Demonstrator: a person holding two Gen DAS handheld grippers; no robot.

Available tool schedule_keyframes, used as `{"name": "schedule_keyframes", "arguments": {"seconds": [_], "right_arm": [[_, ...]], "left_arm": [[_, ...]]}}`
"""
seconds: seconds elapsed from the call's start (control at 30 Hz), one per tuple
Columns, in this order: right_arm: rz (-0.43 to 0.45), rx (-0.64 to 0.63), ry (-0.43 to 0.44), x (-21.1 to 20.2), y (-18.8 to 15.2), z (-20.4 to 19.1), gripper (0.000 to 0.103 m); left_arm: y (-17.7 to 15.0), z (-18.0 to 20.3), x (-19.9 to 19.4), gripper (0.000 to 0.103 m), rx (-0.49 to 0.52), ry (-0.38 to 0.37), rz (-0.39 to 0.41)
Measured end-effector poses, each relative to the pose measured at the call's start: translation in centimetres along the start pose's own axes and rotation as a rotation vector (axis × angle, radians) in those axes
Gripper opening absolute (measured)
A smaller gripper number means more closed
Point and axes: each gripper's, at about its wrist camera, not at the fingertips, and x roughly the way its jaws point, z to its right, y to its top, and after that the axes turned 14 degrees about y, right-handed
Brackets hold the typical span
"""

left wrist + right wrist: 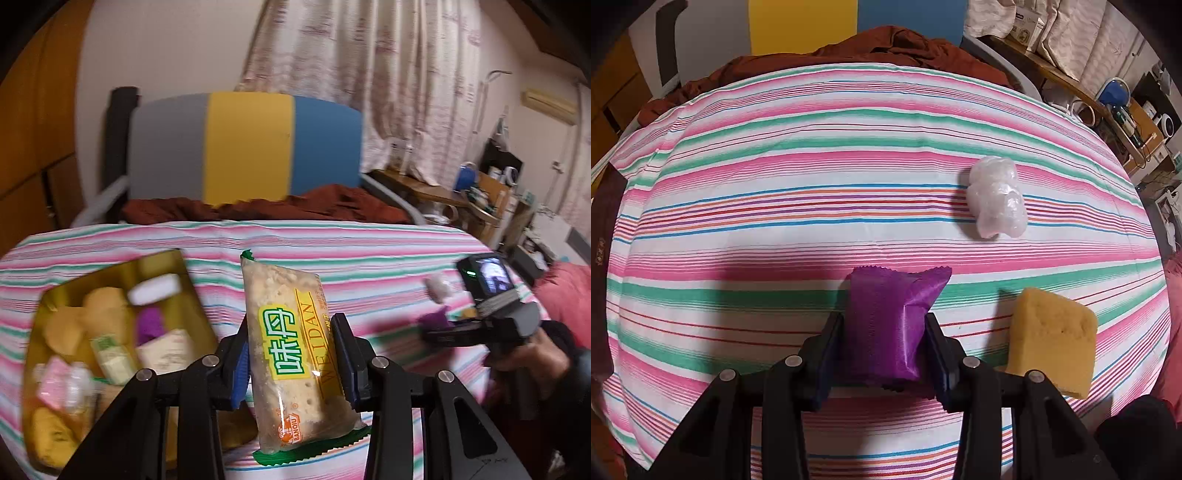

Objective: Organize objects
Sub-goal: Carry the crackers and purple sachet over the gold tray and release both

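The left claw point(291, 363) points forward and a bit down over the bed point(369, 243). Its two fingers are nearly closed and squeeze a cracker packet point(291, 354) by its long sides. The packet stands almost upright, tipped a little, and is lifted off the striped sheet. Its green zigzag ends stick out at the top and bottom.

Down to the left of this claw sits a gold tray point(162, 258). It is full of small snacks and packets, but they look blurry. The tray lies close to the left edge of the bed.

The right claw point(884, 339) points steeply down at the bed. Its fingers are pulled in tight on a purple packet point(890, 325), one on each side. I cannot tell if the packet touches the sheet. In the left wrist view a hand point(524, 354) holds this claw out at the right side of the bed.

Just to the right of the purple packet lies a yellow sponge point(1052, 332), near the bed's right edge. Farther away sits a white plastic wad point(997, 197). The middle and left of the striped sheet are open. A brown blanket point(879, 44) is bunched at the far end.
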Motion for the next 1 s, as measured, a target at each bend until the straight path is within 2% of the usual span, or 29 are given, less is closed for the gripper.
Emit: {"name": "schedule_keyframes", "arguments": {"seconds": [0.27,0.57,0.7,0.87,1.0], "right_arm": [[-0.004,-0.023,0.004,0.0,0.0,-0.4,0.043],[-0.010,-0.050,0.015,-0.5,-0.4,-1.0,0.042],[-0.011,-0.071,0.058,-0.8,-0.8,-2.5,0.042],[0.023,-0.122,0.125,-2.0,-1.0,-6.1,0.042],[0.066,-0.213,0.210,-3.6,-0.6,-10.8,0.042]], "left_arm": [[-1.1,-7.4,0.6,0.040,-0.084,0.172,-0.014],[-2.9,-14.9,3.0,0.040,-0.150,0.313,-0.095],[-3.0,-17.5,5.0,0.040,-0.199,0.338,-0.152],[-3.4,-20.2,7.1,0.041,-0.261,0.332,-0.230],[-3.1,-21.0,7.6,0.042,-0.283,0.330,-0.225]]}}
